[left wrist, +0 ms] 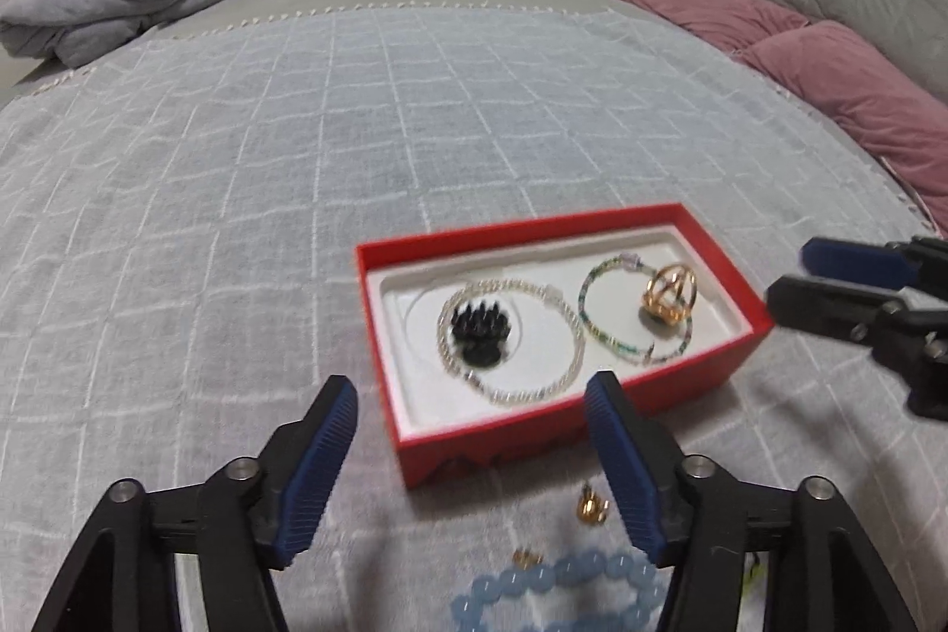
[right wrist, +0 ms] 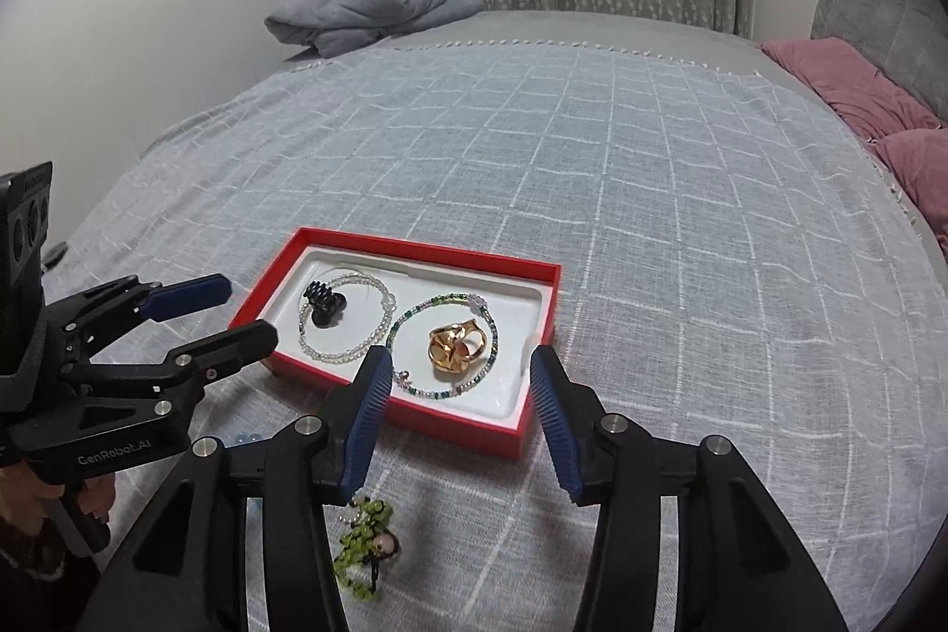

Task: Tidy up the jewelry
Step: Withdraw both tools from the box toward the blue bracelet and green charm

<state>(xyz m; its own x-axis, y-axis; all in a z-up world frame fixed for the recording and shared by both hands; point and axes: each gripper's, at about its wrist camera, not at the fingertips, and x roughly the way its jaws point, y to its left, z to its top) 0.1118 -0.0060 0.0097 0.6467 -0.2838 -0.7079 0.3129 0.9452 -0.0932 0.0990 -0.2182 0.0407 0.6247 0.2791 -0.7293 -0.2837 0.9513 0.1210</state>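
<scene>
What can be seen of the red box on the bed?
The red box is a shallow, lidless rectangular box, cardboard by its look, with a white moulded liner. It sits flat on the grey checked bedspread. Inside lie a black claw clip ringed by a clear bead bracelet, and a gold clip ringed by a green bead bracelet. Neither gripper touches the box in these views.

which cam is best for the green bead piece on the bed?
Right wrist: the green bead piece lies in full view on the bedspread, between the fingers. Left wrist shows only a yellow-green sliver behind its own right finger.
</scene>
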